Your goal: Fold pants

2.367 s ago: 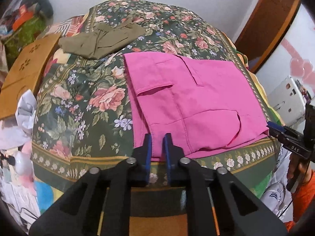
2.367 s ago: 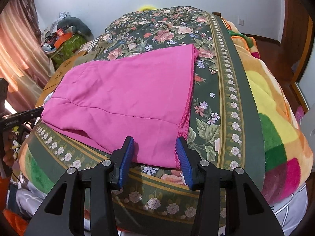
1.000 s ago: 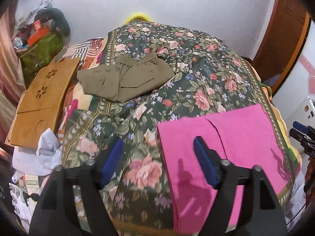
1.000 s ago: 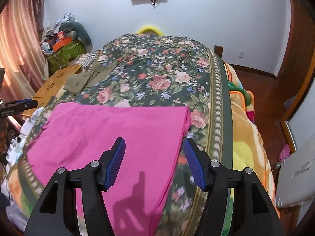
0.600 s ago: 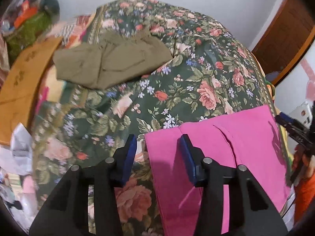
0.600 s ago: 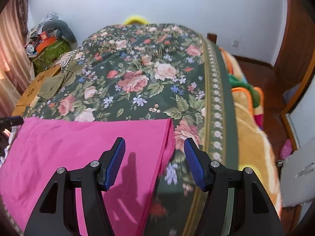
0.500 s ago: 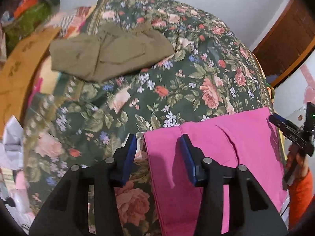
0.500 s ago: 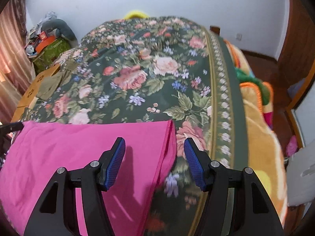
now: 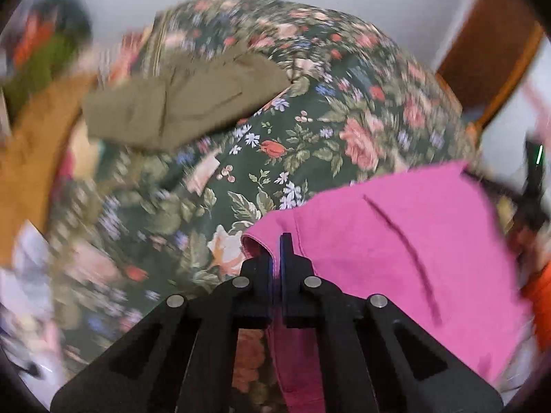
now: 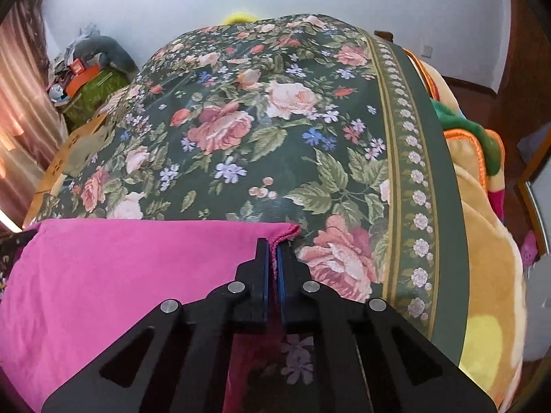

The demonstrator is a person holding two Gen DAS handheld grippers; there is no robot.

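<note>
Through the left wrist camera I see my left gripper [image 9: 277,258] with its fingers [image 9: 286,251] pinched closed on the near left corner of the pink pants [image 9: 396,241]; a fold of the pink cloth rises between the two blue pads. The pants lie spread on the floral bedspread [image 9: 275,158], reaching from my fingers off to the right side of the view. Farther up the bed a folded olive garment [image 9: 179,106] lies well apart from the pants. The left edge of this view is blurred; I make out a brown board [image 9: 31,158] beside the bed and little more.

Through the right wrist camera my right gripper [image 10: 272,261] is likewise closed, its fingers [image 10: 262,265] clamped on the hemmed right corner of the pink pants [image 10: 137,275], whose stitched edge shows just past the tips. The cloth runs flat to the left across the floral bedspread [image 10: 275,130]. To the right of the bedspread's border a yellow and orange blanket [image 10: 482,223] hangs down the side of the bed.
</note>
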